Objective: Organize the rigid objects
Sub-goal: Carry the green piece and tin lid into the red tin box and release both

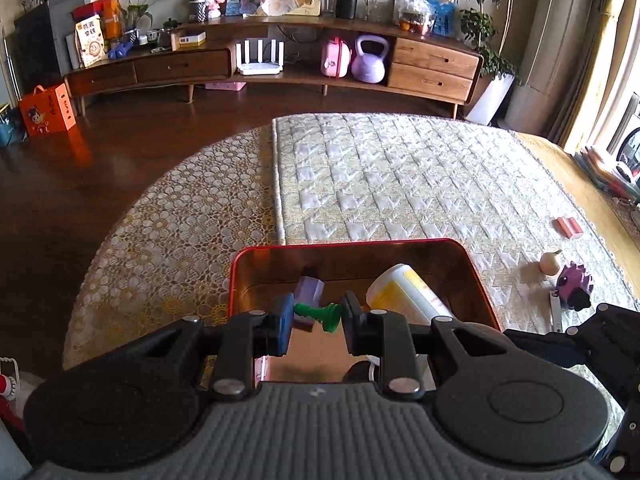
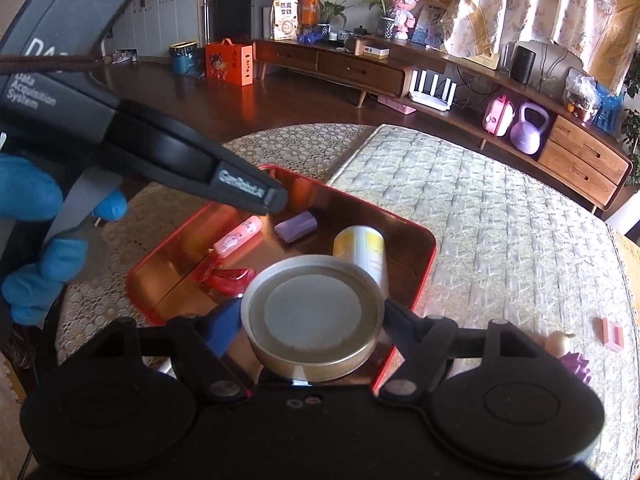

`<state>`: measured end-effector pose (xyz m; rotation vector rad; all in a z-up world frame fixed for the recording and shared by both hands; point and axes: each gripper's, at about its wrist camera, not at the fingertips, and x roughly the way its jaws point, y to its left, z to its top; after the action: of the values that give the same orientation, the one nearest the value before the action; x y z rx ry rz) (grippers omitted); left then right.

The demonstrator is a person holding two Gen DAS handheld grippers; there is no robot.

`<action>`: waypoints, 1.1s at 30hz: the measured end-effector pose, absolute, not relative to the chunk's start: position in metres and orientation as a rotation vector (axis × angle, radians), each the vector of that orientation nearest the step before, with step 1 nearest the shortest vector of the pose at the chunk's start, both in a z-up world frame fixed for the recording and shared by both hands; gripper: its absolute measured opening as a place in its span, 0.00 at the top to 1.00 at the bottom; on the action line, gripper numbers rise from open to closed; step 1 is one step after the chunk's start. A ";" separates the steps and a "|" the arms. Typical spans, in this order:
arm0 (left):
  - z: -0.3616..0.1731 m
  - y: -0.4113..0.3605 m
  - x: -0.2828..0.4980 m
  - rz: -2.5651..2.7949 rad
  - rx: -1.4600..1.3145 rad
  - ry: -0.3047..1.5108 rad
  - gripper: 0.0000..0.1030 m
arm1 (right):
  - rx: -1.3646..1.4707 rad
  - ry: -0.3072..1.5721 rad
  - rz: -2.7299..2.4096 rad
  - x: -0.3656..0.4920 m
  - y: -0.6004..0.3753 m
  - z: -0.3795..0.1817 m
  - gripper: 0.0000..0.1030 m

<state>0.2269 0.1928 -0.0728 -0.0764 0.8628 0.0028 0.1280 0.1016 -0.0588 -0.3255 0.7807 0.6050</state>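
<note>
A red-rimmed metal tray [image 1: 360, 243] [image 2: 424, 236] lies on the quilted table. My left gripper [image 1: 316, 322] is shut on a small green chess-like piece [image 1: 320, 313], held crosswise above the tray's near part. My right gripper [image 2: 312, 326] is shut on a round metal tin [image 2: 312, 316] with a pale lid, hanging over the tray's near edge. Inside the tray lie a purple block [image 1: 310, 290] [image 2: 296, 226], a white and yellow bottle [image 1: 404, 294] [image 2: 362, 252] on its side, a pink tube [image 2: 238, 236] and a red wrapped piece [image 2: 226, 278].
On the mat right of the tray lie a pink block [image 1: 568, 227] [image 2: 613, 334], a small beige gourd-like piece [image 1: 551, 263] and a purple spiky toy [image 1: 574, 282] [image 2: 578, 366]. A blue-gloved hand [image 2: 28, 196] holds the left gripper. A wooden sideboard [image 1: 280, 60] stands beyond the table.
</note>
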 end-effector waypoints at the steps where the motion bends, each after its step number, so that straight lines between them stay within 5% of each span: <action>1: -0.076 0.192 0.230 0.006 -0.075 0.870 0.76 | -0.327 0.786 0.604 0.130 0.103 -0.061 0.27; 27: -0.110 0.194 0.246 0.066 -0.116 0.960 0.75 | -0.377 0.754 0.613 0.126 0.109 -0.060 0.22; 30: -0.106 0.194 0.240 0.077 -0.114 0.951 0.66 | -0.360 0.754 0.615 0.124 0.105 -0.056 0.21; 33: -0.099 0.192 0.232 0.080 -0.103 0.922 0.43 | -0.334 0.752 0.617 0.122 0.100 -0.051 0.18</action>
<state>0.2322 0.1917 -0.0991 -0.1033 0.9223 0.0803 0.1216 0.0998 -0.0513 -0.3336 0.7522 0.6173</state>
